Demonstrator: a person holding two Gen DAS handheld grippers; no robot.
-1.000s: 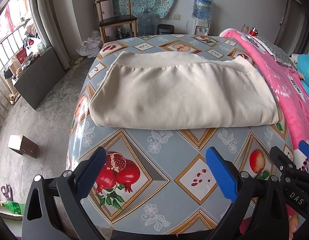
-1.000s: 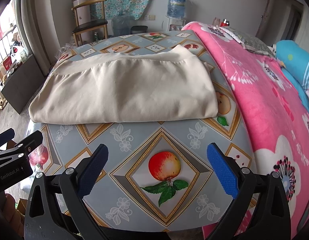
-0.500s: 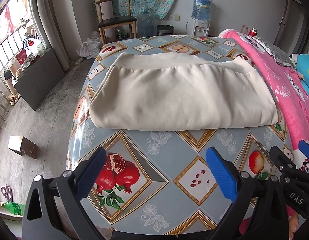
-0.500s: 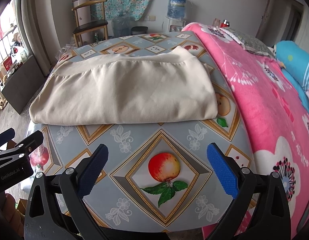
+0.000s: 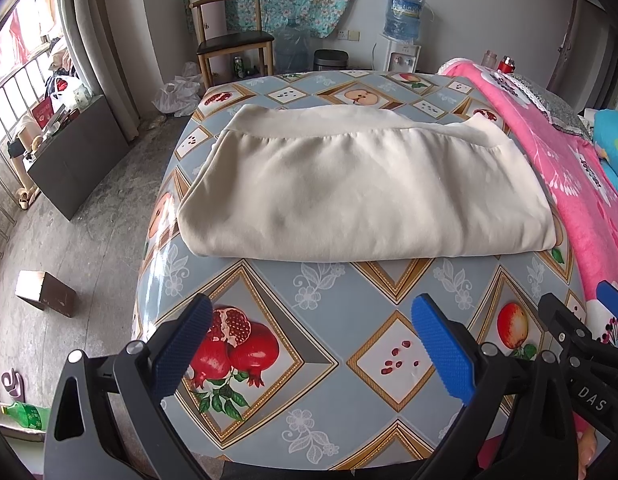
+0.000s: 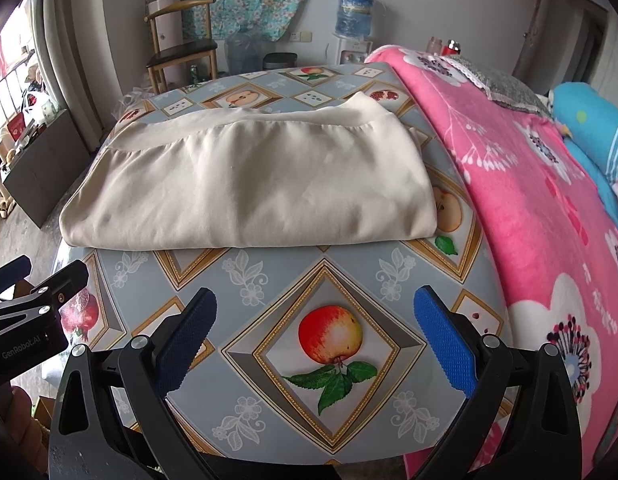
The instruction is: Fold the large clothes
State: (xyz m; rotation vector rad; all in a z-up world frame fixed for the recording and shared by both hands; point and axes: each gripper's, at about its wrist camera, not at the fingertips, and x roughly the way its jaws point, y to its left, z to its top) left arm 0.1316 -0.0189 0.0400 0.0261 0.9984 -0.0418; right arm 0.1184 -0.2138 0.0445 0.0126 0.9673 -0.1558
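Your left gripper (image 5: pixel 311 340) hangs with its jaws spread wide and nothing between them, low over the near part of the table (image 5: pixel 317 292); your right gripper (image 6: pixel 315 334) is the same — wide apart, empty, just short of the printed apple (image 6: pixel 330 335) on the oilcloth. Neither touches the cloth. Ahead of both, well apart from the fingertips, the cream garment (image 5: pixel 361 196) lies flat across the middle of the table as a broad rectangle, its rounded fold facing you and a banded hem along the far side. Beside the table on your right runs the pink blanket (image 6: pixel 529 208).

It looks like you are between folds: the piece is already doubled, yet it is still wide. The likely next move is to reach forward — one gripper to each corner of one short end — pinch through all the layers, then carry that end across to the other. Lift evenly, or the soft layers may slide and skew.
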